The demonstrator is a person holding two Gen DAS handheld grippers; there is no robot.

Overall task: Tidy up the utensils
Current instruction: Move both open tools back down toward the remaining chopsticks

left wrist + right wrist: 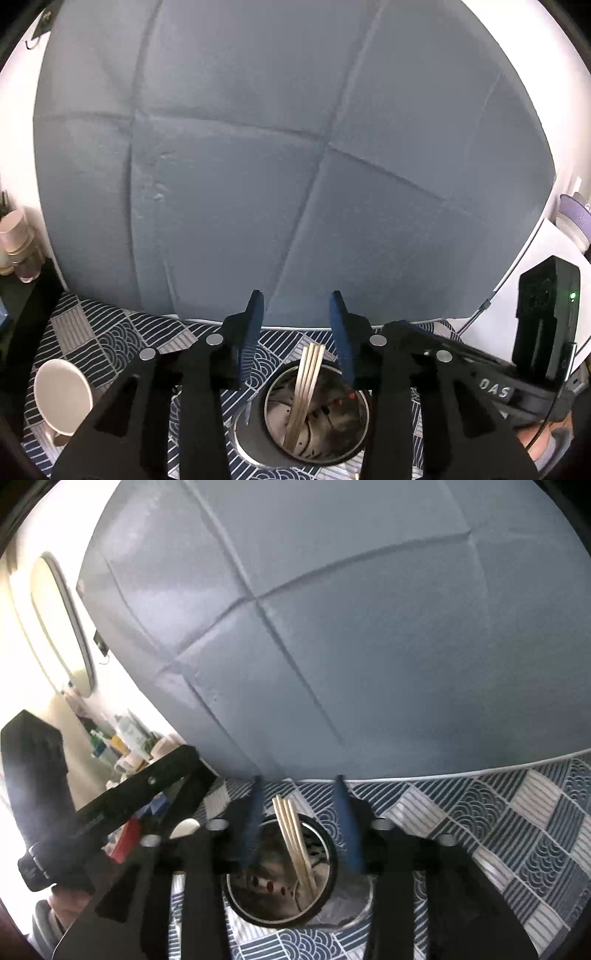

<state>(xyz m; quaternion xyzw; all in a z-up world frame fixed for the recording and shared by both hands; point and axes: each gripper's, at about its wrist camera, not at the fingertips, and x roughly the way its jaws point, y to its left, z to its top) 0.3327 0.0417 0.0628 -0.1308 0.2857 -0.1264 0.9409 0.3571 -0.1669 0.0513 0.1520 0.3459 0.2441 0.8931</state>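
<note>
both hand-held grippers hang released above a metal holder [317, 413] on the patterned tabletop [517, 830], the left hand-held gripper [297, 306] and the right hand-held gripper [297, 788] gripping nothing. chopsticks [306, 387] stand tilted inside the holder. a white cup [61, 397] sits to its left, and a grey panel [258, 166] rises behind.

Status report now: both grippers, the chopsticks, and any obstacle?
Left gripper open, empty. Right gripper open, empty. Chopsticks standing in metal holder. Nothing blocking the holder.

White letters "OAS" on black right tongs body [495, 387]; nothing else legible.
</note>
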